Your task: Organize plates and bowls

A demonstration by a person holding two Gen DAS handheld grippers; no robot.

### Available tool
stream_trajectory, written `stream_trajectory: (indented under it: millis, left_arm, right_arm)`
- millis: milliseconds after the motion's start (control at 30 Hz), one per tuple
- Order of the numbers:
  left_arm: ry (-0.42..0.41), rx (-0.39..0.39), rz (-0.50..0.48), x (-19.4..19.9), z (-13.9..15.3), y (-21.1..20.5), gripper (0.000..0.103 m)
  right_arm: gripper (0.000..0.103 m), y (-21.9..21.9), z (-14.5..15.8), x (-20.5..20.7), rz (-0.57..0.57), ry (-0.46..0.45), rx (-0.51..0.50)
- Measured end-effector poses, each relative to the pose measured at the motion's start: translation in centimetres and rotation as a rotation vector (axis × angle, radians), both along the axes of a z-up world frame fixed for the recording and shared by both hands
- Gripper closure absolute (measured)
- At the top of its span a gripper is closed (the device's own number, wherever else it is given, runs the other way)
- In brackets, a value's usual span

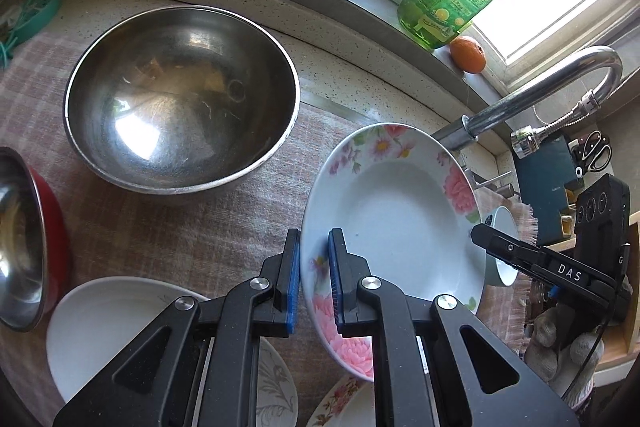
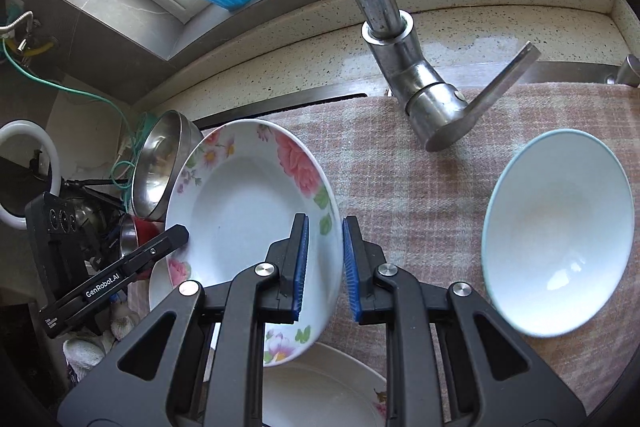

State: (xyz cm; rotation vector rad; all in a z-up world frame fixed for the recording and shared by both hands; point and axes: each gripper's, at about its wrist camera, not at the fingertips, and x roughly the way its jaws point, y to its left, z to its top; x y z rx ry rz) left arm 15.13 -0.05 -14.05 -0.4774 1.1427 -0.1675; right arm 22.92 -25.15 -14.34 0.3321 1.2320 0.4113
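L gripper (image 1: 314, 277) & R gripper (image 2: 325, 267) both nearly closed, each clamping opposite rims of white rose-patterned deep plate (image 1: 396, 223), held tilted above pink checked cloth (image 2: 400, 187).

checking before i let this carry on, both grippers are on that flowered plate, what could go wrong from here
1. The flowered plate is held only by its rim, the left gripper on one edge and the right gripper on the opposite one. If the hands drift apart or twist, it could slip out.
2. The faucet stands close behind the plate, so lifting or swinging it could knock the rim.
3. The white bowl sits beside the right gripper and could be bumped.
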Motion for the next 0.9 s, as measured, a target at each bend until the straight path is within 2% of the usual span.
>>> stream_trajectory:
  millis: [433, 900]
  left_arm:
    - [-0.017, -0.011, -0.059, -4.8, 1.5, -1.2, 0.092]
    - [0.050, -0.010, -0.140, -9.7, -0.8, -3.2, 0.092]
  right_arm:
    - [0.085, -1.9, 1.3, -7.1, -0.022, -0.009, 0.014]
    - [0.085, -4.7, -1.6, -14.9, -0.082, 0.052, 0.026]
